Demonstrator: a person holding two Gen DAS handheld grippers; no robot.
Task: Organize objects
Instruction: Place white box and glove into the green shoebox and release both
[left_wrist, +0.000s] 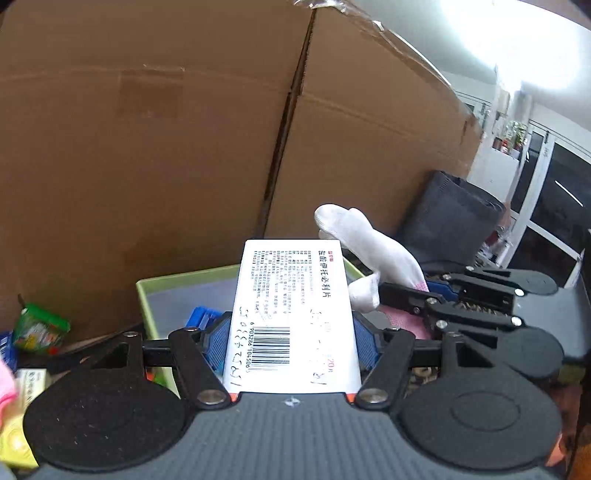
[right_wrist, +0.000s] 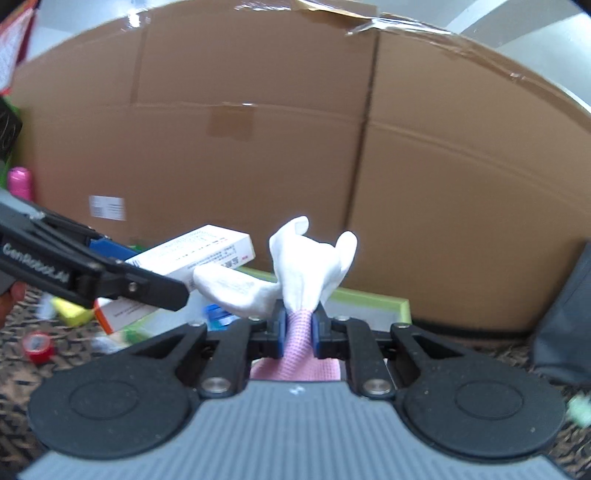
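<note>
My left gripper (left_wrist: 291, 339) is shut on a white medicine box (left_wrist: 295, 314) with a barcode, held above a green tray (left_wrist: 166, 291). My right gripper (right_wrist: 298, 328) is shut on a pink and white glove (right_wrist: 306, 258), whose white fingers stick up. In the left wrist view the glove (left_wrist: 365, 243) and the right gripper (left_wrist: 402, 299) sit just right of the box. In the right wrist view the left gripper (right_wrist: 155, 284) holds the medicine box (right_wrist: 199, 251) at the left, over the green tray (right_wrist: 369, 299).
A big cardboard box (right_wrist: 295, 147) stands close behind the tray. A dark grey bag (left_wrist: 450, 218) is at the right. Small items lie at the left: a green packet (left_wrist: 38, 328), a red tape roll (right_wrist: 37, 347), a yellow object (right_wrist: 72, 312), an orange-edged box (right_wrist: 122, 314).
</note>
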